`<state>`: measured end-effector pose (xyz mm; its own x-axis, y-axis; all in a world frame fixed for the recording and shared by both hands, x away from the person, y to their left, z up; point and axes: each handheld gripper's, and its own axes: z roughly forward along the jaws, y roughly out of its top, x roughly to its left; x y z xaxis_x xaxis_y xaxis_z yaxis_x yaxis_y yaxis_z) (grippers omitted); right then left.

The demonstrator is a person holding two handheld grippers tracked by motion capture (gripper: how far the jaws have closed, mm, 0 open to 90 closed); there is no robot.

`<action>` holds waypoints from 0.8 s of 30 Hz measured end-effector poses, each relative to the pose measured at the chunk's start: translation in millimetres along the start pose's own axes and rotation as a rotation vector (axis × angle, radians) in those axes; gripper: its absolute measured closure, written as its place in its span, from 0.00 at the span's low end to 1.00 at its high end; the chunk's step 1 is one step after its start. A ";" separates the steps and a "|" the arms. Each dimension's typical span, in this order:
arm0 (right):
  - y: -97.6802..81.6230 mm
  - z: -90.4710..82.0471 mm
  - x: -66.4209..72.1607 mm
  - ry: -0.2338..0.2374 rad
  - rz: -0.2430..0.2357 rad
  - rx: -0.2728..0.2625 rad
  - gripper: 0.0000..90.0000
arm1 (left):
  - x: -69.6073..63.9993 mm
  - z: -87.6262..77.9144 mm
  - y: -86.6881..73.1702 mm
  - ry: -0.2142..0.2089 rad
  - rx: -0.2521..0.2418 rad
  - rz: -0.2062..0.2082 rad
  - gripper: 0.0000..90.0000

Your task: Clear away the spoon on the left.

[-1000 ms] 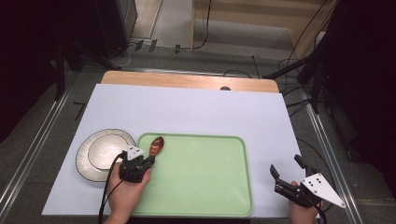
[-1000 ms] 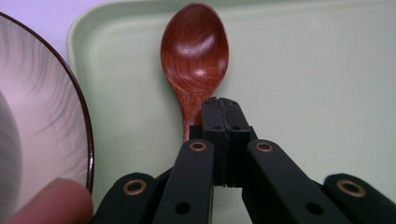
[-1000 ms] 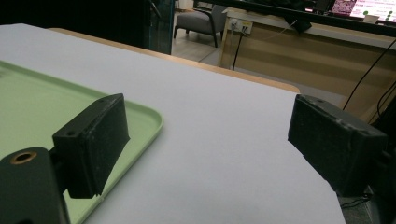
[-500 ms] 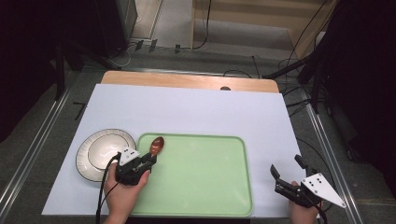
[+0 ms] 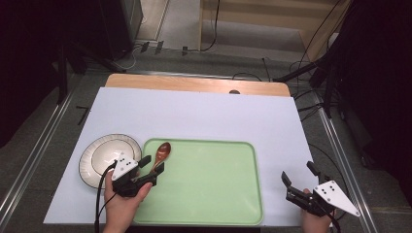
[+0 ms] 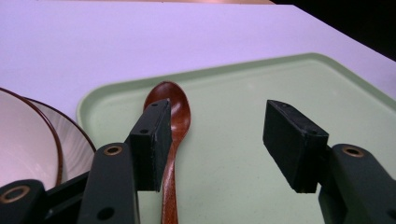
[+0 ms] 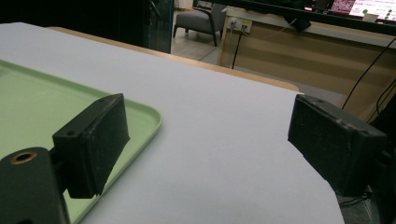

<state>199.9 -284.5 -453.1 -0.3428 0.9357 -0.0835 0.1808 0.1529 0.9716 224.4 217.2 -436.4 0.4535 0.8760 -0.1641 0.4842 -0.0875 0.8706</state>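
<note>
Jaws of the left gripper point(image 6: 219, 140) stand apart and have just been opening; the brown wooden spoon point(image 6: 172, 140) lies between them, close against the left-hand pad, which seems to touch its handle, though the angle leaves that unsure. The other pad is well clear of it, so nothing is clamped. In the high view the left gripper point(image 5: 151, 167) sits at the tray's near-left corner, with the spoon point(image 5: 161, 154) lying flat on the green tray point(image 5: 209, 194), bowl end pointing away from the person. Just left of the tray, a white plate with a dark rim point(image 5: 99, 155) rests on the white table cover point(image 5: 204, 116). The right gripper point(image 5: 299, 174) hovers off the tray's right side near the table's near edge, its 2 jaws wide open with only bare cover between them point(image 7: 210, 135).
</note>
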 end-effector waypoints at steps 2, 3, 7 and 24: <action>-0.2 0.0 -0.3 -0.001 0.002 0.001 0.14 | -0.3 -3.4 1.1 0.004 -0.012 0.016 0.43; -0.3 0.0 -0.2 0.000 0.003 0.002 0.14 | -0.4 -4.6 1.6 0.009 -0.014 0.025 0.42; -0.3 -0.1 -0.2 -0.001 -0.001 0.003 0.14 | 0.3 -9.7 4.2 0.002 -0.007 0.048 0.22; -1.6 -1.8 -2.9 -0.010 0.006 0.004 0.14 | 16.9 -39.1 8.4 -0.158 -0.054 0.121 0.00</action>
<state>198.9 -288.0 -454.1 -0.3322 0.9398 -0.0796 0.1864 0.1481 0.9712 206.8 249.8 -413.7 0.6199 0.7749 -0.1238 0.3804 -0.1588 0.9111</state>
